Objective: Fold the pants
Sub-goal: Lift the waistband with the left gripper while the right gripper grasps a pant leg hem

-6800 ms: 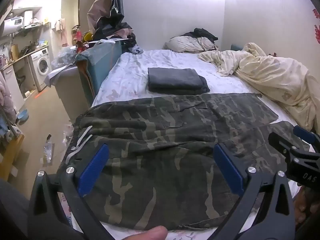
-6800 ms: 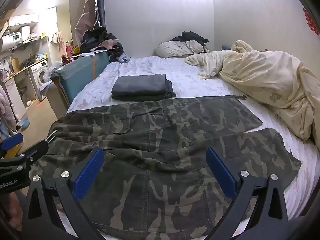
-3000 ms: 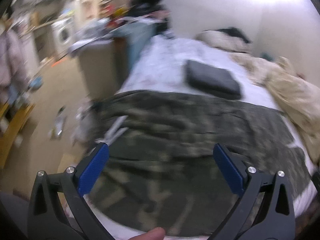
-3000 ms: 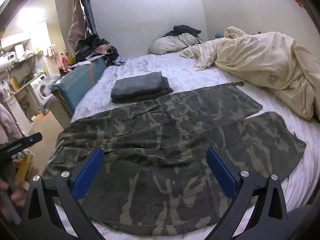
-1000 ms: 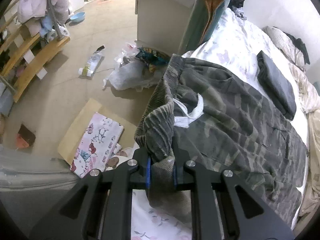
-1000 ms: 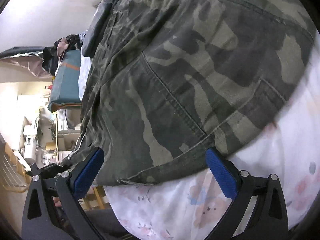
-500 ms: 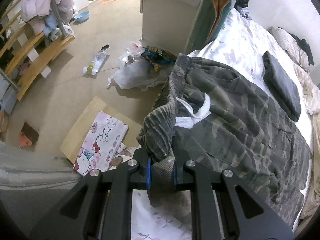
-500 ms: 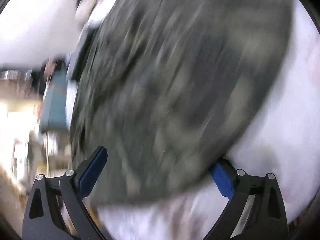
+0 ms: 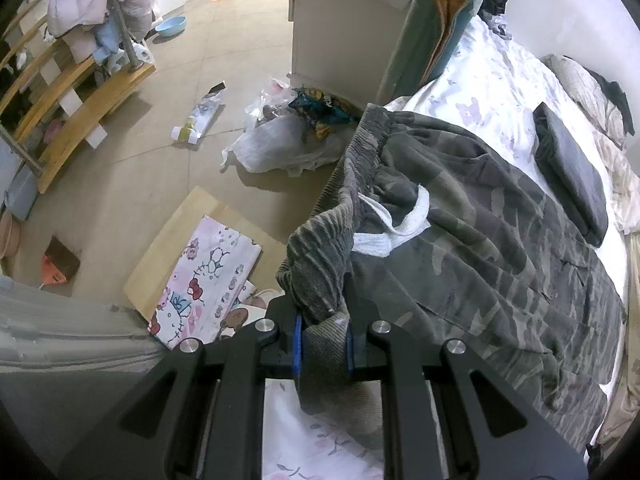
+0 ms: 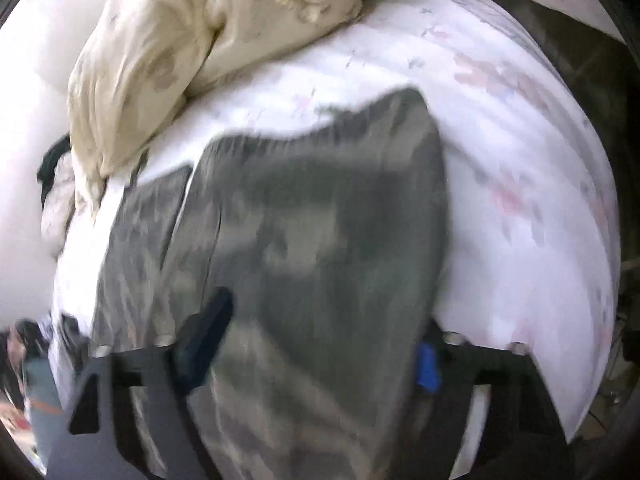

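The camouflage pants point(image 9: 480, 240) lie spread across the white flowered bed sheet point(image 9: 492, 92), with the waistband at the bed's edge. My left gripper point(image 9: 322, 332) is shut on a bunched fold of the ribbed waistband, beside the white drawstring point(image 9: 396, 224). The right wrist view is blurred by motion. There the leg end of the pants point(image 10: 320, 240) lies on the sheet point(image 10: 520, 160). My right gripper point(image 10: 316, 344) is over it, and its jaws are closing with the cloth between them. The blue pads point(image 10: 426, 364) stand well apart and do not pinch the cloth.
A folded dark garment point(image 9: 572, 168) lies on the bed beyond the pants. A cream duvet point(image 10: 180, 40) is heaped past the leg end. On the floor beside the bed are a plastic bag point(image 9: 280, 144), a cartoon-printed mat point(image 9: 204, 280), a wooden rack point(image 9: 72, 100) and a cabinet point(image 9: 340, 20).
My right gripper swept quickly along the pants to the leg end and turned to face the duvet, its jaws narrowing. The left gripper stayed put, still shut on the waistband.
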A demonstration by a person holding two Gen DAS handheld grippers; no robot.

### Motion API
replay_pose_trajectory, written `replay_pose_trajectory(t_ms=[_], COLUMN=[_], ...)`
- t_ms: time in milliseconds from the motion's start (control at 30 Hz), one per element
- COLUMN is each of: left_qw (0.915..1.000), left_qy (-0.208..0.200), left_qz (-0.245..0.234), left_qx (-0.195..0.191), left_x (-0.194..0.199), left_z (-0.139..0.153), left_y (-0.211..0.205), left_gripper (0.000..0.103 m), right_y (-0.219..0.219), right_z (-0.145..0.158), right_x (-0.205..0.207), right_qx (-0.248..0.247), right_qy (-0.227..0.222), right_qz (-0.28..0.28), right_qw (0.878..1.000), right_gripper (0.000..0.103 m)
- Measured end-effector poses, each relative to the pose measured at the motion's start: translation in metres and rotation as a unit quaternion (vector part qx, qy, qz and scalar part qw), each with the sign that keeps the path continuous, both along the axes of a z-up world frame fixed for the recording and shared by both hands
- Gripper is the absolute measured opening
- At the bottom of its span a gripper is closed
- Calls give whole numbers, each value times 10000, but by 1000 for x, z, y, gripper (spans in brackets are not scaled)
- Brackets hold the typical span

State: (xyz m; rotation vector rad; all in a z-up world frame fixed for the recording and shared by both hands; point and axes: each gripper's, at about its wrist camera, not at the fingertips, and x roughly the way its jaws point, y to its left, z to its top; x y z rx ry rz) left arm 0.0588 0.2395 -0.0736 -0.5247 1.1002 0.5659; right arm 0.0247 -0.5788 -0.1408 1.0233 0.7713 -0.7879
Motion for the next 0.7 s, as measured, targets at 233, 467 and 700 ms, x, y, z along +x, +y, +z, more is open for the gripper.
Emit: replay_pose_trajectory(t_ms=[233,467,700], left_qw=[9998,9982,9902], left_qy=[31,25,-229], left_qz=[150,358,677], left_qx=[-128,-491,-1203], left_x=[-3,-9,-14], left_z=[0,3,23], left_y=[5,20,44], left_gripper=[13,12,12], right_y=[-23,-14,-4], right_z=[26,102,177], right_x=[-6,26,79], right_qx=[-183,-658,-1051], right_qy=[658,-145,-502], right_qz=[14,566,1148], right_qw=[9977,9961,9865], right_gripper=[1,0,0])
